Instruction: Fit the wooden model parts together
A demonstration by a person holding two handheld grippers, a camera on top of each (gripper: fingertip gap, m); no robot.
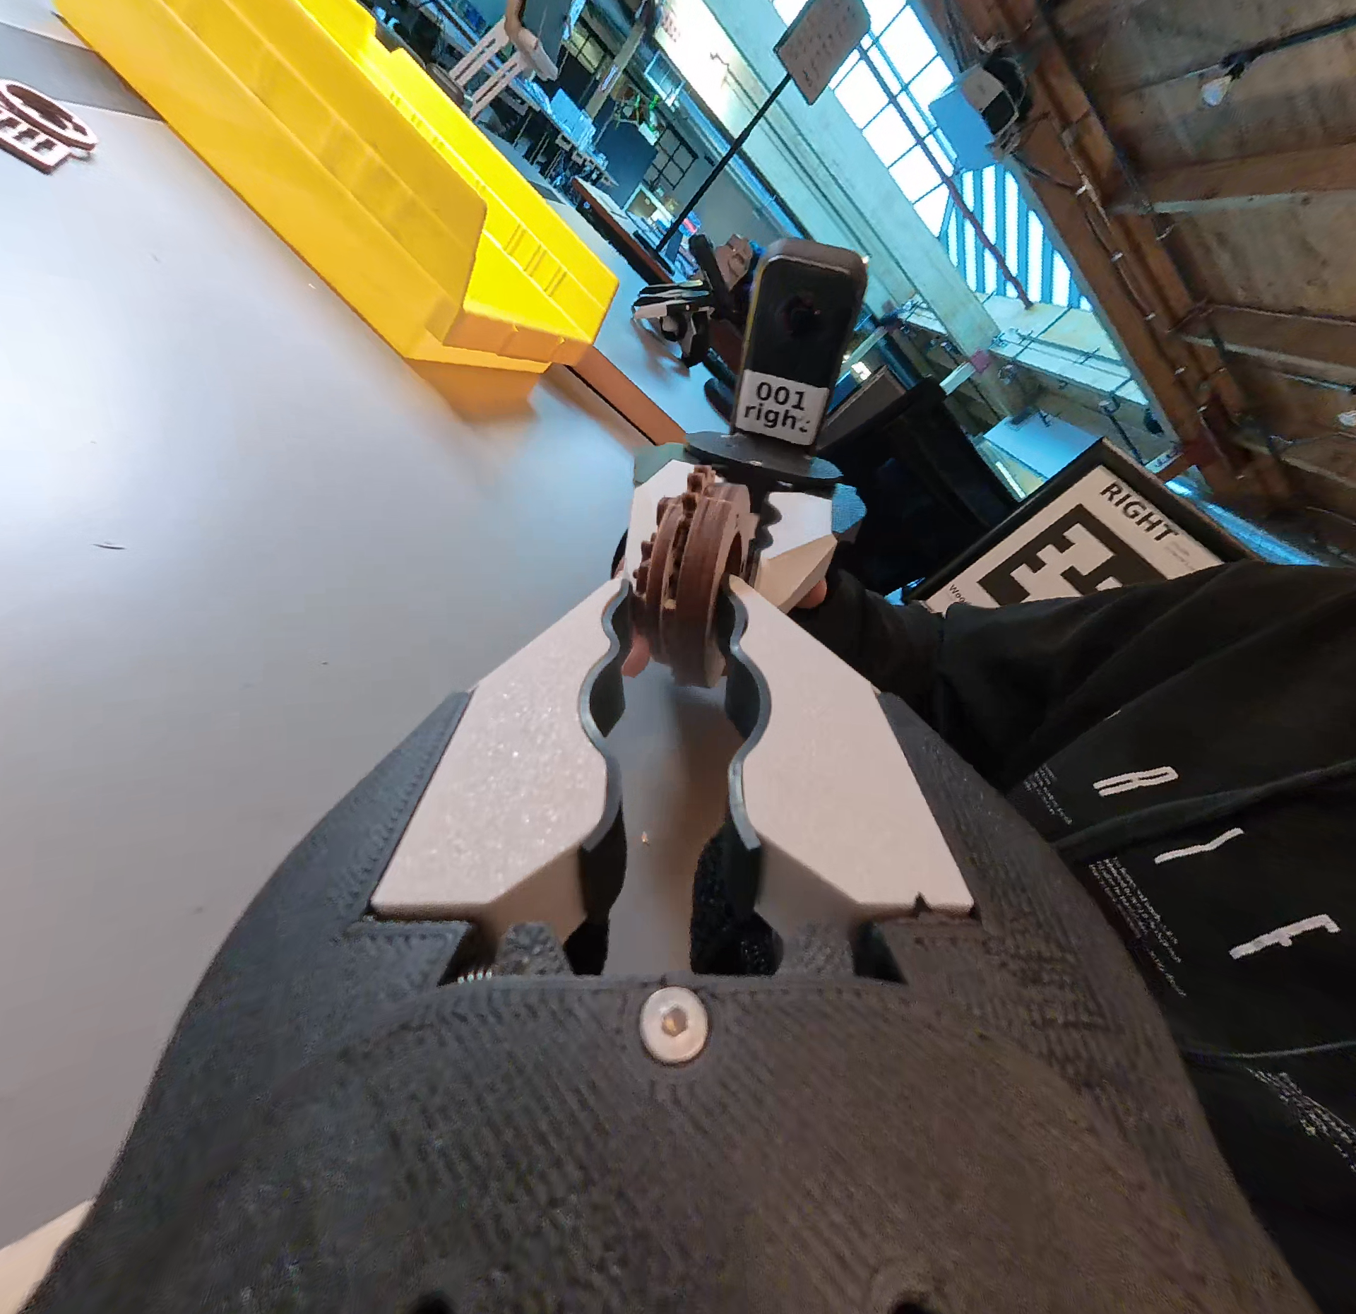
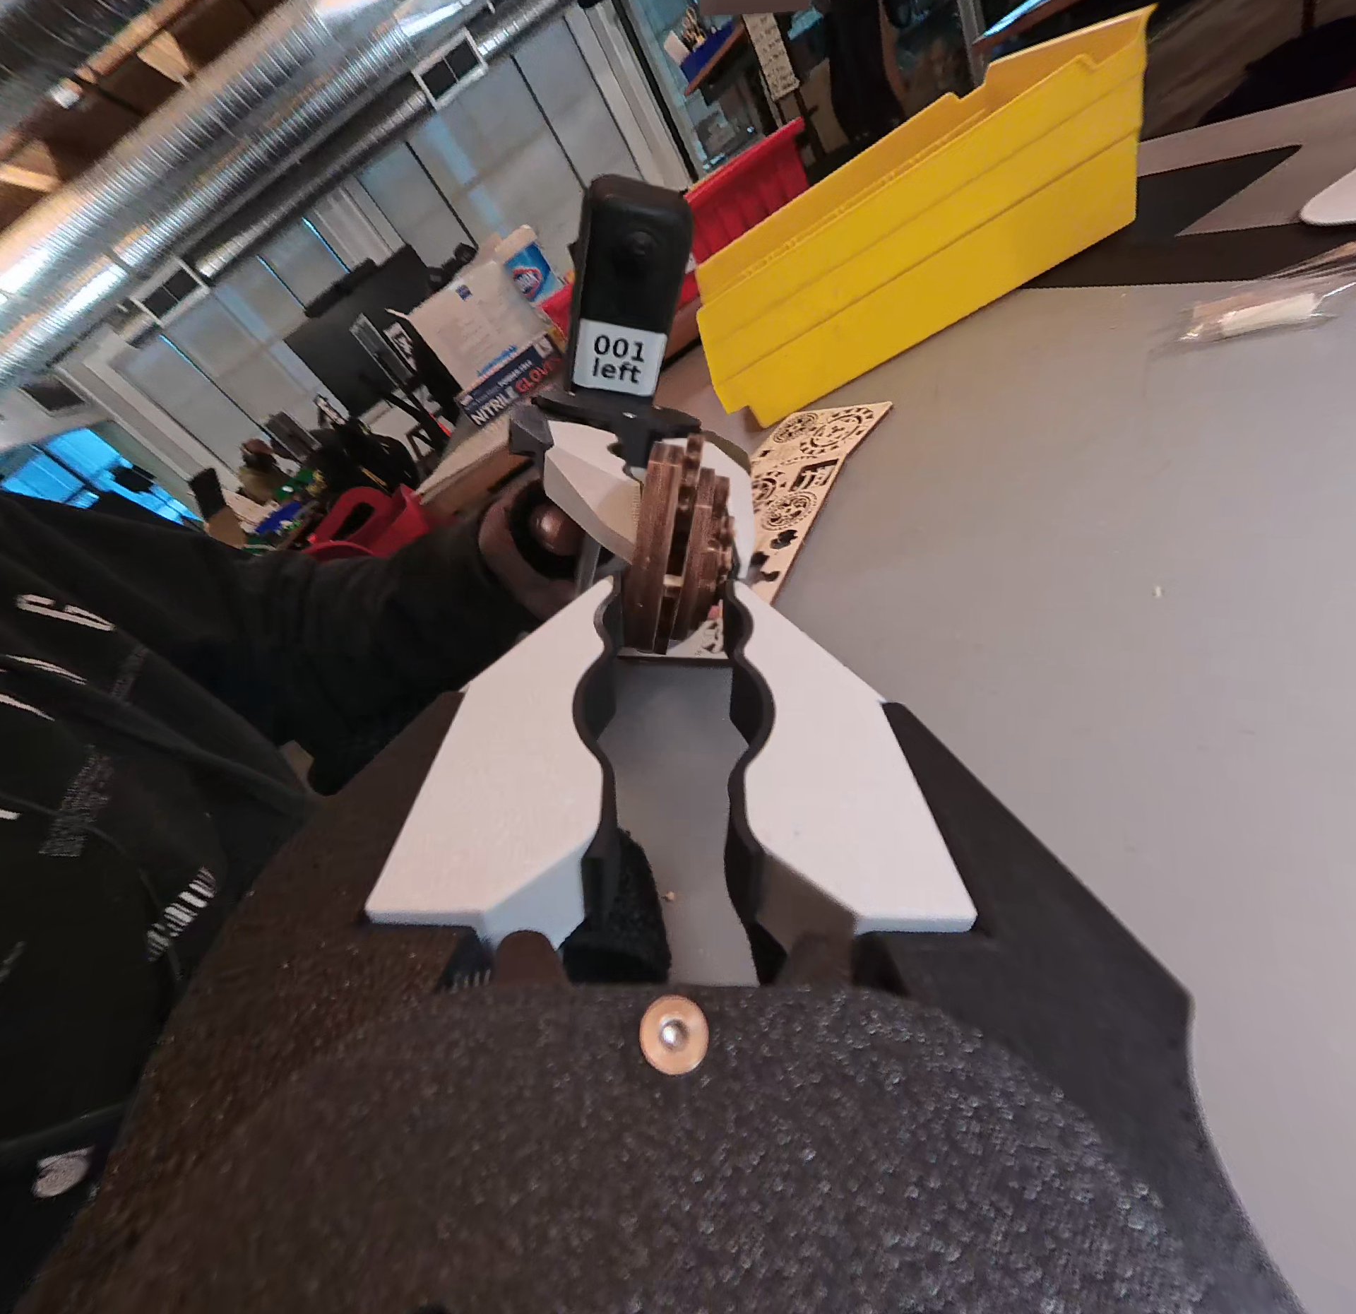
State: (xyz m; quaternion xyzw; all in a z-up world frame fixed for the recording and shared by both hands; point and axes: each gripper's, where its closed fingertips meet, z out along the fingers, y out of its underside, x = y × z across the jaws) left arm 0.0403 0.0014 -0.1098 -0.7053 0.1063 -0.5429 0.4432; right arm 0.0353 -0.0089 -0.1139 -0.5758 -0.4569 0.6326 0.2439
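A brown wooden gear assembly (image 1: 697, 545), several toothed discs stacked on edge, is held in the air between both grippers. My left gripper (image 1: 679, 603) is shut on its near side. My right gripper (image 1: 723, 537) faces it from the far side, with its camera above. In the right wrist view the assembly (image 2: 660, 567) sits between the tips of my right gripper (image 2: 671, 603), which is shut on it. My left gripper (image 2: 660, 515) clamps the opposite side. How the discs join is hidden by the fingers.
Grey table (image 1: 220, 545). Stacked yellow bins (image 1: 330, 156) stand at the back, also seen in the right wrist view (image 2: 917, 251). A laser-cut wooden sheet (image 2: 814, 464) lies beyond the grippers. A dark wooden part (image 1: 37, 123) lies far left. A clear plastic bag (image 2: 1247, 317) is at right. Black sleeves flank both views.
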